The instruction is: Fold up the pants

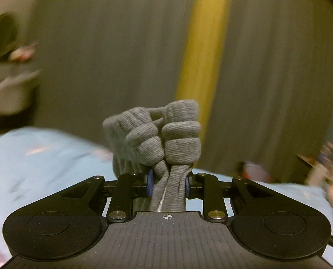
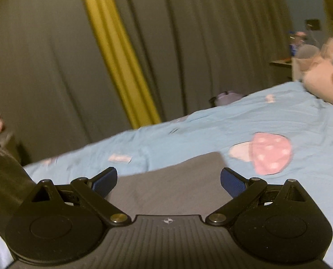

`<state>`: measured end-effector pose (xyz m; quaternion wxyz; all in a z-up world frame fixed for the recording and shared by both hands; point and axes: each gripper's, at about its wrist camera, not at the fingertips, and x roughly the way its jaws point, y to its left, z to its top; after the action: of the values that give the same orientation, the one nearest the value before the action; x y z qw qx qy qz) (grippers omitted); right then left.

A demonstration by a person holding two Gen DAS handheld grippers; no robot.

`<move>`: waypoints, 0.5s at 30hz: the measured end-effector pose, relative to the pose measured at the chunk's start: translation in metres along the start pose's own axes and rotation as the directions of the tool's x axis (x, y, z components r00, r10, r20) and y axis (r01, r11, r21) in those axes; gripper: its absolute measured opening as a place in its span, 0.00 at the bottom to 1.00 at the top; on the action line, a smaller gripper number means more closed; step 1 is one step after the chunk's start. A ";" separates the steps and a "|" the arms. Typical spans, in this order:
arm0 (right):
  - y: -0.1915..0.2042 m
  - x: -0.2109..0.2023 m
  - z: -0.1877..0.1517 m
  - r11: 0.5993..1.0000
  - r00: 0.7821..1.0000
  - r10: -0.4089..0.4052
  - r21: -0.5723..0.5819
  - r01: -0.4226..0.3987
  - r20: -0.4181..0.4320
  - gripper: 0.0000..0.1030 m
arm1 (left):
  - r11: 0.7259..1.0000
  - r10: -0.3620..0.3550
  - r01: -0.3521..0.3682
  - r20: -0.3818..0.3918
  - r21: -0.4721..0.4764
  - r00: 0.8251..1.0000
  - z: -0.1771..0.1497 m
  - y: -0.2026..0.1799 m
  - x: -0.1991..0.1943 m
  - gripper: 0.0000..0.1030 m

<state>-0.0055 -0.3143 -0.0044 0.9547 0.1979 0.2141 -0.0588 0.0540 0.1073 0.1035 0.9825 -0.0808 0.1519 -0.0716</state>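
Grey ribbed cloth, the bunched waistband of the pants [image 1: 164, 139], is pinched between the blue pads of the left gripper [image 1: 168, 182], whose jaws are closed narrow on it; the band stands above the pads in thick gathers while the rest of the cloth drops out of sight below. In the right wrist view the right gripper [image 2: 168, 182] is seen with jaws spread wide and nothing between them, held just above a flat grey part of the pants that lies on the bed [image 2: 211, 139]. Beyond lies the blue sheet with a pink mushroom print [image 2: 265, 152], and behind that a grey curtain [image 2: 43, 67] with a yellow stripe.

The step in hand is judged to be the lifting of one end so that it can be laid over the flat part. It would be done well if the pinch were kept firm, since the gathered band could slip, and if the free jaws were closed on a matching edge or corner before the cloth is carried across, so that both edges travel level and no crease is trapped.
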 end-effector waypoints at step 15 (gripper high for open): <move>-0.064 0.000 -0.010 0.988 0.987 0.078 0.145 -0.058 -0.140 0.96 | 0.906 -0.089 0.280 -0.506 0.316 0.858 -0.178 -0.201 0.046 0.68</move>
<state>-0.0221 -0.3688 -0.0349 0.9217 0.2755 0.2717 -0.0264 0.0191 -0.1211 -0.0409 0.8987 0.1161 0.3654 -0.2131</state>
